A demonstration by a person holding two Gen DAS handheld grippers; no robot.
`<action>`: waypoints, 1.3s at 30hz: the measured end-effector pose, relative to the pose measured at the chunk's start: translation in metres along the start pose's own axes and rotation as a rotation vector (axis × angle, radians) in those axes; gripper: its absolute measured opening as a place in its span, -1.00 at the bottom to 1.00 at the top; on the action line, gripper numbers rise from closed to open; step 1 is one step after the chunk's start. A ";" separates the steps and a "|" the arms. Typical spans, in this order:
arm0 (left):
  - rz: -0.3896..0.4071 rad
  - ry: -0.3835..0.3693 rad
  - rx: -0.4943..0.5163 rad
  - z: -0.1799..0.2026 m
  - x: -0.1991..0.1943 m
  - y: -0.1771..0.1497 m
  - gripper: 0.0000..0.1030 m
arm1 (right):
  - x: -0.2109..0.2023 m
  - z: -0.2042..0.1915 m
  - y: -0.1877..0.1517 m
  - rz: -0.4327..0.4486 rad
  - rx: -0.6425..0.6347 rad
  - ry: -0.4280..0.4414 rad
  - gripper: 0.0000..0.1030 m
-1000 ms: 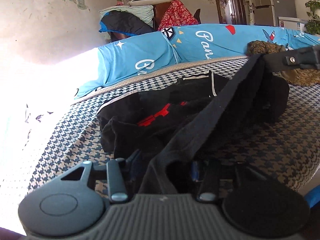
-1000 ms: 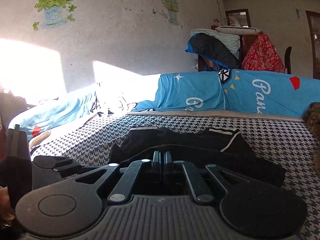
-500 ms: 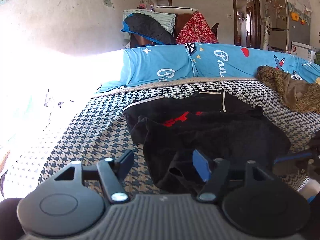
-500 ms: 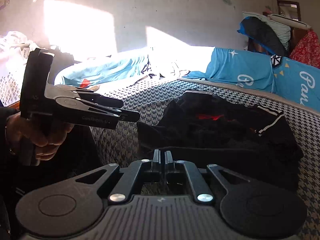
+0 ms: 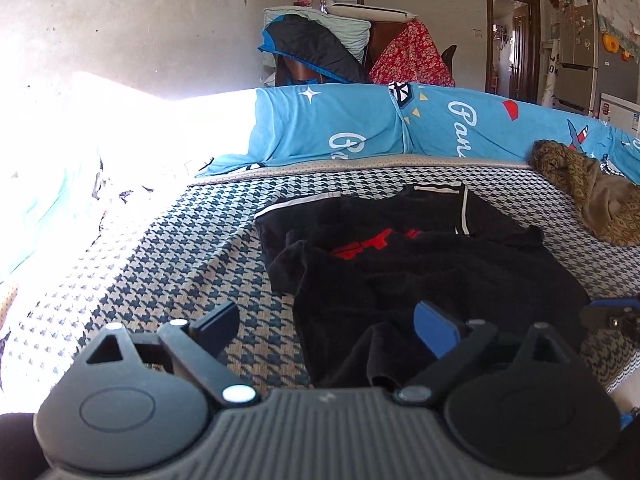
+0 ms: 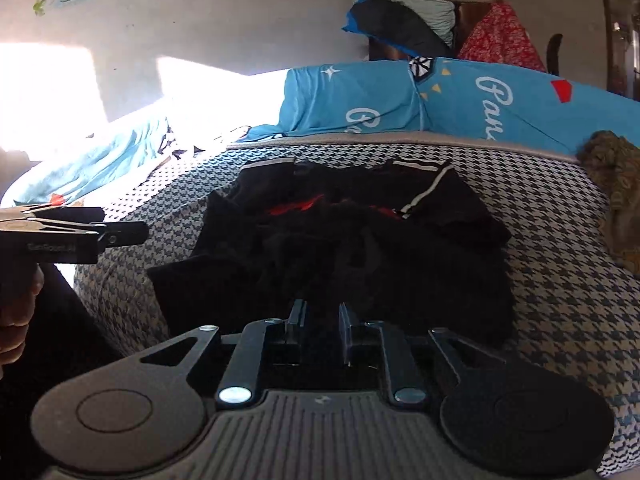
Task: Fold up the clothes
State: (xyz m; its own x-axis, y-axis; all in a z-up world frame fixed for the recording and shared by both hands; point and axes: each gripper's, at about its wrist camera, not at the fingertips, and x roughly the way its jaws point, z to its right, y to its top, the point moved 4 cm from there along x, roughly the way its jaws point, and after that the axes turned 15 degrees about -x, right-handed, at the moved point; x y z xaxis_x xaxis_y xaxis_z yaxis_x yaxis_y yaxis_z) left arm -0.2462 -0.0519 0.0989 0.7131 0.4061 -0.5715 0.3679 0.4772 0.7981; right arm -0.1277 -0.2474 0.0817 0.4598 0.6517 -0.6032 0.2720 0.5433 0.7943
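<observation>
A black garment (image 5: 420, 272) with a red print and white-striped cuffs lies loosely folded on the houndstooth bed cover (image 5: 180, 248). My left gripper (image 5: 326, 324) is wide open just above the garment's near edge, holding nothing. At the far right of the left wrist view, the right gripper's tip (image 5: 612, 316) shows beside the garment. In the right wrist view the same garment (image 6: 360, 248) lies ahead, and my right gripper (image 6: 322, 316) stands over its near edge with a narrow gap between the fingers. The left gripper (image 6: 80, 236) hovers at the left in a hand (image 6: 16, 312).
A blue printed quilt (image 5: 400, 128) runs along the back of the bed. A brown crumpled garment (image 5: 592, 200) lies at the right. Behind stands a chair piled with clothes (image 5: 320, 48), and a fridge (image 5: 580, 52) is at the far right. The bed's edge is close in front.
A second ago both grippers held the garment stretched between them. The left has let go and opened wide; the right's fingers have just parted. The garment now rests on the bed.
</observation>
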 end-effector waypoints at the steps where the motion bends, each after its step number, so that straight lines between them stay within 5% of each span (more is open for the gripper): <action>1: -0.004 0.000 -0.008 -0.001 0.004 0.002 0.83 | 0.001 0.009 -0.001 -0.017 0.043 -0.036 -0.58; 21: -0.025 0.049 0.035 -0.009 0.076 0.049 0.94 | 0.033 0.029 0.013 -0.112 0.073 -0.149 -0.33; 39: -0.074 0.053 -0.091 -0.021 0.154 0.094 0.99 | 0.091 0.068 0.058 -0.095 0.079 -0.125 -0.24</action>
State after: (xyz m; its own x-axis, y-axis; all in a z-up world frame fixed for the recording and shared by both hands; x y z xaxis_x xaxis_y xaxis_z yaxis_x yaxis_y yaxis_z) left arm -0.1141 0.0717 0.0821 0.6526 0.4067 -0.6393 0.3610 0.5748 0.7343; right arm -0.0126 -0.1928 0.0778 0.5291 0.5261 -0.6658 0.3824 0.5526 0.7405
